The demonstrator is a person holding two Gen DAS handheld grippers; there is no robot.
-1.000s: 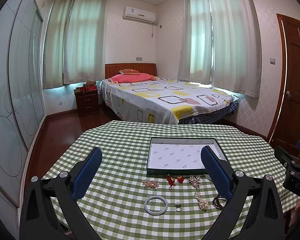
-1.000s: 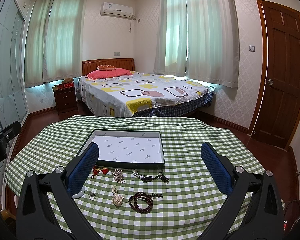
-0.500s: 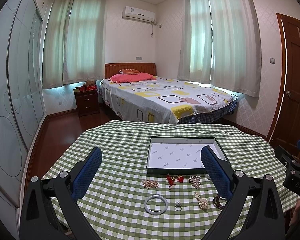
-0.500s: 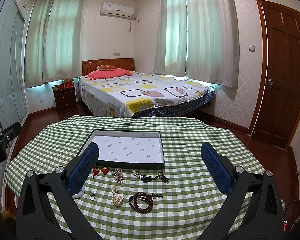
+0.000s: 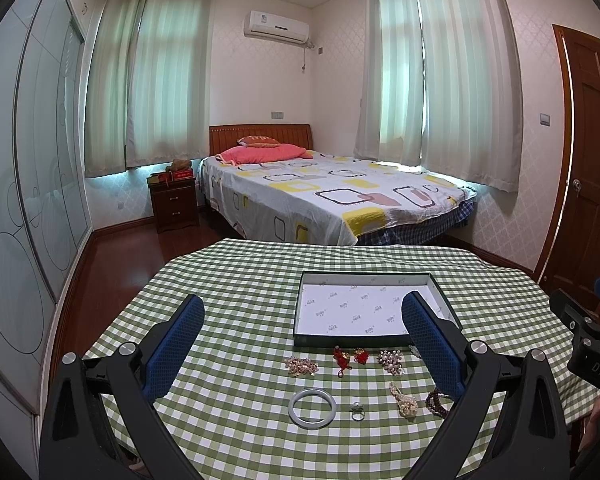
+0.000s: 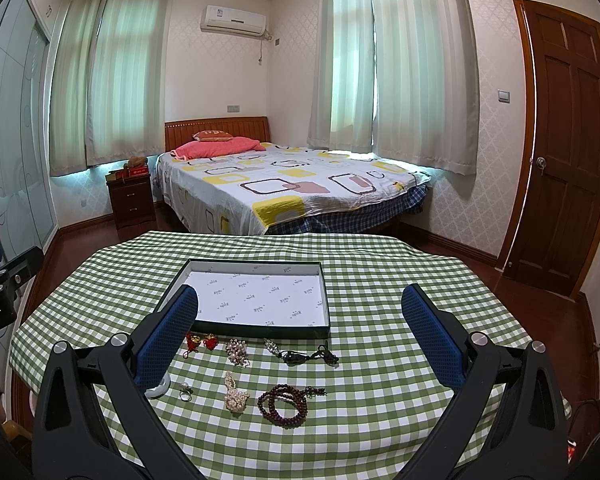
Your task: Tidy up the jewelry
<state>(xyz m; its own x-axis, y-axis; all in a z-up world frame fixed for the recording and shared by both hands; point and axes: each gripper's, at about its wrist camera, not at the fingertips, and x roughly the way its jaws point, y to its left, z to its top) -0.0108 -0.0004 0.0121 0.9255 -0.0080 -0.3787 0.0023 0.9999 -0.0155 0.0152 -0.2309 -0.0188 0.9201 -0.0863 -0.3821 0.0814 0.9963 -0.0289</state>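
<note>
Both grippers hang above the green-checked tablecloth (image 6: 380, 280), the left gripper (image 5: 302, 322) and right gripper (image 6: 300, 312) each spread wide, holding nothing. The shallow dark-rimmed cardboard box (image 6: 256, 330) sits mid-table; just before it lie a pale jade bangle (image 5: 312, 408), a small silver ring (image 5: 357, 412), dark red wooden beads (image 6: 283, 405) and a black cord pendant (image 6: 300, 356).

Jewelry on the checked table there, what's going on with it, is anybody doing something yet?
Not yet. A person holds the left gripper and the right gripper above the table, both open and empty. The box has nothing in it. The bangle, ring, red knots, pearl pieces and dark bead bracelet lie on the tablecloth in front of it.
</note>
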